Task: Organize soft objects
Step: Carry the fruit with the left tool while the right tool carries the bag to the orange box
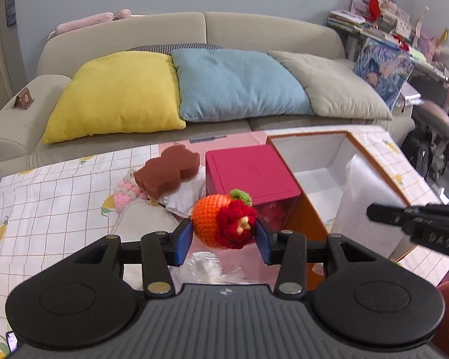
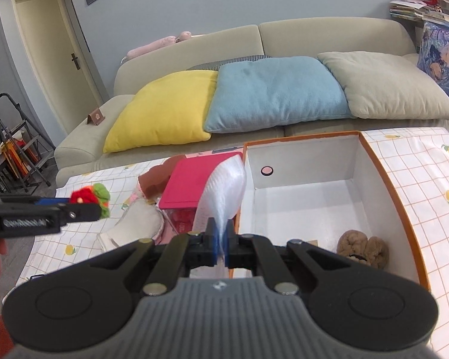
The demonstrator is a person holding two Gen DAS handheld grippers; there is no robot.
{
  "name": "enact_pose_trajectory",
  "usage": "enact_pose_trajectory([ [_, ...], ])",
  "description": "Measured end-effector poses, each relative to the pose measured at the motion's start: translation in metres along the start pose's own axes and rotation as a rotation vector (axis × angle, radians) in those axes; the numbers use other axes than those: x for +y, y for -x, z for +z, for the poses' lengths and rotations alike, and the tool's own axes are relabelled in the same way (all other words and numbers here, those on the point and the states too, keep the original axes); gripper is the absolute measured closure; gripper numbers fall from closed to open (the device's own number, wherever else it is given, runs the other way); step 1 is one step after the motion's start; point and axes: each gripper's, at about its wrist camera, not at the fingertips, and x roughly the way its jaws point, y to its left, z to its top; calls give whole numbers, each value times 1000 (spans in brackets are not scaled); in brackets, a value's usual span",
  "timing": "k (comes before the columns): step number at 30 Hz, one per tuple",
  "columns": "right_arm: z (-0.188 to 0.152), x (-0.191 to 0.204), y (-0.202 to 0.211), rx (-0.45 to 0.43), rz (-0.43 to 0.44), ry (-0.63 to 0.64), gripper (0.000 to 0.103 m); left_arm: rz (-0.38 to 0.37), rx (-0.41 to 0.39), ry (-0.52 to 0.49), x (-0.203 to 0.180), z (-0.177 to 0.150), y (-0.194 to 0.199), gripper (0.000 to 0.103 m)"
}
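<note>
The crocheted orange (image 1: pixel 210 220), with a red knitted flower and a green tuft on it, sits clamped between the blue pads of the left gripper (image 1: pixel 224 237), held above the bench (image 1: pixel 51 197) just in front of the pink box (image 1: pixel 248 170). The right gripper (image 2: pixel 221 246) is pinched narrow on a sheet of white bubble wrap (image 2: pixel 224 191), which rises from the pads and curls over the near left wall of the orange-rimmed box (image 2: pixel 401 206). Inside that box, at its near right corner, lies a tan fuzzy toy (image 2: pixel 363 249). On the bench left of the pink box rest a brown sponge (image 1: pixel 167 169), a pink-and-white knitted piece (image 1: pixel 125 196) and a white cloth (image 2: pixel 134 224).
</note>
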Motion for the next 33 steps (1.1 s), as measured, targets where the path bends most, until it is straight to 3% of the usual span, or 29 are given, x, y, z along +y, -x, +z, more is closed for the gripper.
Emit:
enact_pose_trajectory([
  [9, 1, 3, -2, -3, 5, 10, 102, -31, -52, -3, -6, 22, 18, 52],
  [18, 25, -19, 4, -40, -40, 40, 102, -142, -66, -76, -55, 45, 1, 53],
  [25, 49, -68, -15, -1, -142, 73, 102, -201, 1, -224, -114, 59, -50, 53],
  [33, 50, -117, -65, 125, -205, 79, 102, -178, 132, -426, -164, 55, -117, 53],
])
